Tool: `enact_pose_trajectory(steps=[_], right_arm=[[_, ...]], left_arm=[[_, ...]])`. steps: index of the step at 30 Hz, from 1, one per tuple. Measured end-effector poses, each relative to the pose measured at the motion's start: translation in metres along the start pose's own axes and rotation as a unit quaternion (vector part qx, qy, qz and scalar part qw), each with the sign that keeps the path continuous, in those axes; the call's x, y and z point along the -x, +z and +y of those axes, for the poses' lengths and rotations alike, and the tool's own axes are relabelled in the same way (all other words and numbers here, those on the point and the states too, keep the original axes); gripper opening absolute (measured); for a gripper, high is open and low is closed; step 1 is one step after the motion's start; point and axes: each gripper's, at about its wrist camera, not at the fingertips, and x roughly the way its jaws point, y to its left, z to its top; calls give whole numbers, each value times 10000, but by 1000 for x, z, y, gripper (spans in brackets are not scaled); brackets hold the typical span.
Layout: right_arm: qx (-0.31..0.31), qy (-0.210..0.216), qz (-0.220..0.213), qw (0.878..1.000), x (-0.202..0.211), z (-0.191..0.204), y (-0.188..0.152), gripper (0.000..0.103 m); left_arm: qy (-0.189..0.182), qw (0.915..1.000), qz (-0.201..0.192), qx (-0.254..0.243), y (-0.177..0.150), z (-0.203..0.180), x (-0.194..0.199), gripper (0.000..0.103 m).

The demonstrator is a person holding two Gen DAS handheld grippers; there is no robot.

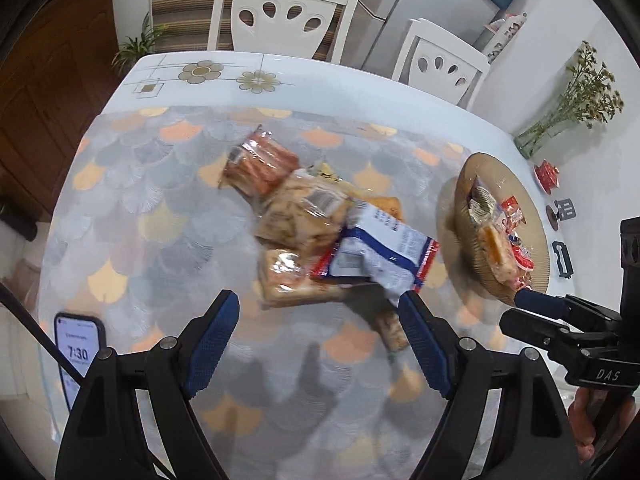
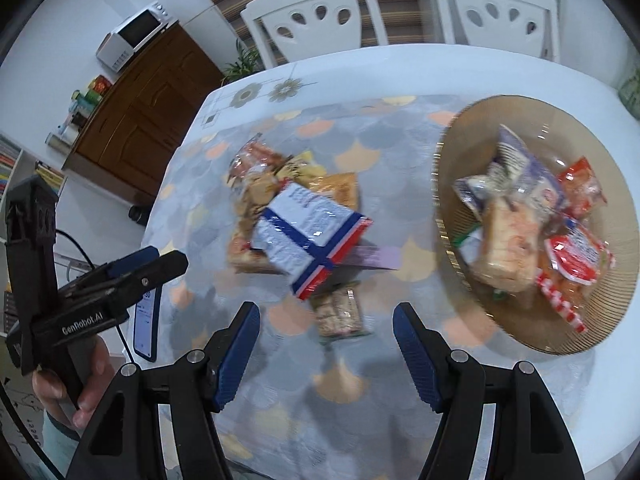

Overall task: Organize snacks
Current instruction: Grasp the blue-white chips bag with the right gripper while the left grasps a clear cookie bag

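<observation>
A loose pile of snack packs lies mid-table: a sausage pack (image 1: 260, 162), a clear cracker bag (image 1: 304, 212), a bread pack (image 1: 288, 280), and on top a white bag with blue and red stripes (image 1: 380, 256) (image 2: 308, 236). A small cracker pack (image 2: 340, 312) lies nearest, just ahead of my right gripper (image 2: 326, 340), whose jaws stand open and empty above the cloth. My left gripper (image 1: 320, 336) is open and empty too, short of the pile's near edge. To the right, a brown ribbed plate (image 2: 600, 320) (image 1: 536, 240) holds several snacks, among them a bread pack (image 2: 512, 236).
A phone (image 1: 78, 352) lies at the table's left edge. A glass vase of dried flowers (image 1: 560, 128) and a small red dish (image 1: 546, 174) stand beyond the plate. Two white chairs (image 1: 280, 12) line the far side. A wooden cabinet (image 2: 148, 120) with a microwave (image 2: 136, 34) stands left.
</observation>
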Motion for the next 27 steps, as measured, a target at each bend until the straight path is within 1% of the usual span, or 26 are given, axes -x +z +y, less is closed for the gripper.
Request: enact_pose_trajectory(steps=[5, 9, 11, 13, 18, 19, 20, 22, 24, 27], right_arm=[[354, -93, 127, 9992, -20, 21, 13, 68], [783, -247, 242, 9963, -37, 34, 29, 68], [935, -288, 322, 9947, -43, 36, 35, 68], [1140, -318, 491, 9918, -56, 40, 43, 68], [1677, -353, 908, 9810, -87, 47, 55, 68], [1771, -359, 948, 9790, -92, 48, 58, 69], [1837, -362, 979, 9774, -95, 48, 60, 73], [1999, -394, 1067, 9732, -106, 49, 66, 78], [2140, -433, 1133, 9693, -115, 47, 71, 78], [2306, -478, 1219, 9642, -126, 46, 77, 78]], left_arm=[[-313, 9988, 303, -234, 17, 18, -21, 81], [-608, 9961, 543, -332, 31, 27, -40, 81], [-694, 9946, 702, -320, 37, 30, -54, 81], [-768, 9930, 850, -287, 42, 33, -68, 81], [-857, 9900, 1098, -209, 51, 39, -102, 81], [-866, 9897, 1121, -207, 53, 40, -106, 81], [-890, 9891, 1155, -210, 55, 41, -111, 81], [-999, 9875, 1203, -219, 58, 42, -118, 81], [-970, 9880, 1167, -293, 60, 42, -123, 82], [-956, 9868, 1247, -398, 62, 41, -133, 82]])
